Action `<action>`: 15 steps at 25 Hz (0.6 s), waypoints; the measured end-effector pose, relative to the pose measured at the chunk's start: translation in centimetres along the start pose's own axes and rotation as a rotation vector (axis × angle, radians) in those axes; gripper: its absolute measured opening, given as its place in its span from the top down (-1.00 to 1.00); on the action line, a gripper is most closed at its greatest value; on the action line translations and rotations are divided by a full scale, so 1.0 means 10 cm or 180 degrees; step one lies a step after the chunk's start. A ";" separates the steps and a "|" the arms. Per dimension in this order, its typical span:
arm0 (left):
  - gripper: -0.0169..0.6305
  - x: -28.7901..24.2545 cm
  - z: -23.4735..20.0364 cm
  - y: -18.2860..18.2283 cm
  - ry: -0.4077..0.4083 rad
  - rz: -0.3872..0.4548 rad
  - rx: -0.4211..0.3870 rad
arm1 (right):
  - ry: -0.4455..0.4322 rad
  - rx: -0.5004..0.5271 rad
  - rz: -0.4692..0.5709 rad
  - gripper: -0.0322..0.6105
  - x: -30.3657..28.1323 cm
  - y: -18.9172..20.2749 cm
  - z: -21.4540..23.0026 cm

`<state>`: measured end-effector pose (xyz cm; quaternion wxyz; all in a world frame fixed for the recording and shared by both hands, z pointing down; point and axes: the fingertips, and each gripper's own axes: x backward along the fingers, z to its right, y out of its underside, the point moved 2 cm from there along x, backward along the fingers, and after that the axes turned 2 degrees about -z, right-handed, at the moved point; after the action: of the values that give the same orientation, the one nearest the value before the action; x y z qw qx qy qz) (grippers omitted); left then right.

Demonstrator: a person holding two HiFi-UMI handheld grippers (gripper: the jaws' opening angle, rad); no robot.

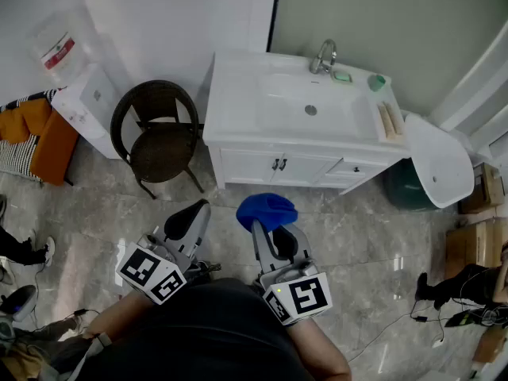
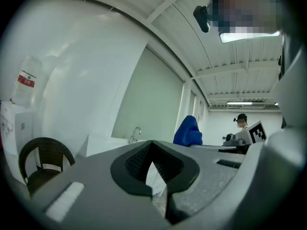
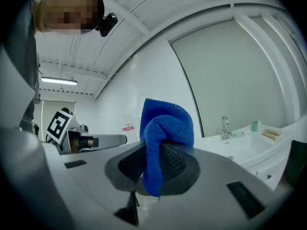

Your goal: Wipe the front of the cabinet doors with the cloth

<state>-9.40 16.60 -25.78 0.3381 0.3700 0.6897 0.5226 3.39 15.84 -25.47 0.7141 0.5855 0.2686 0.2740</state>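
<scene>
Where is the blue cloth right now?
In the head view the blue cloth is pinched in the right gripper's jaws, just right of centre, over the floor in front of the white sink cabinet.

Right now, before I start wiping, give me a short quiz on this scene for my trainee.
1. What is clamped in the right gripper? A) a sponge B) a blue cloth C) nothing
2. True or false: the blue cloth is pressed against the cabinet doors.
3. Name the seat that stands beside the vanity, on its left in the head view.

Key
1. B.
2. False: the blue cloth is held in the air, short of the cabinet doors.
3. The dark wicker chair.
</scene>
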 end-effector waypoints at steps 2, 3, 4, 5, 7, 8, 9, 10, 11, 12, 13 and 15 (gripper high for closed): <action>0.95 0.00 -0.03 -0.02 0.0008 0.0006 0.0003 | 0.0003 0.0005 0.0000 0.74 -0.03 -0.01 -0.01; 0.95 0.00 -0.04 -0.02 0.0012 0.0006 0.0005 | 0.0004 0.0005 -0.0002 0.74 -0.04 -0.01 -0.01; 0.95 0.00 -0.05 -0.02 0.0015 0.0004 0.0008 | 0.0005 0.0005 -0.0005 0.74 -0.05 -0.02 -0.01; 0.95 0.00 -0.05 -0.02 0.0017 0.0001 0.0010 | 0.0006 0.0003 -0.0009 0.74 -0.05 -0.02 -0.01; 0.95 0.00 -0.05 -0.03 0.0019 -0.0001 0.0013 | 0.0004 -0.0010 -0.0018 0.74 -0.05 -0.02 -0.01; 0.95 0.01 -0.06 -0.03 0.0021 0.0001 0.0013 | 0.0000 -0.0017 -0.0021 0.74 -0.06 -0.01 -0.02; 0.95 0.01 -0.07 -0.03 0.0024 0.0000 0.0014 | -0.0003 -0.0022 -0.0024 0.74 -0.07 -0.01 -0.03; 0.95 0.01 -0.07 -0.04 0.0025 -0.0002 0.0013 | -0.0006 -0.0022 -0.0026 0.74 -0.08 -0.01 -0.03; 0.95 0.01 -0.08 -0.03 0.0025 -0.0006 0.0013 | -0.0007 -0.0018 -0.0026 0.74 -0.09 -0.01 -0.04; 0.95 0.01 -0.09 -0.03 0.0023 -0.0007 0.0012 | -0.0009 -0.0013 -0.0023 0.74 -0.09 -0.01 -0.04; 0.95 0.01 -0.09 -0.03 0.0019 -0.0005 0.0011 | -0.0012 -0.0009 -0.0016 0.74 -0.09 -0.01 -0.04; 0.95 0.02 -0.11 -0.02 0.0006 0.0009 0.0012 | -0.0025 -0.0012 0.0000 0.74 -0.09 -0.01 -0.06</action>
<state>-10.45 16.21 -25.78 0.3360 0.3712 0.6904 0.5222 2.32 15.59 -25.56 0.7163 0.5852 0.2653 0.2722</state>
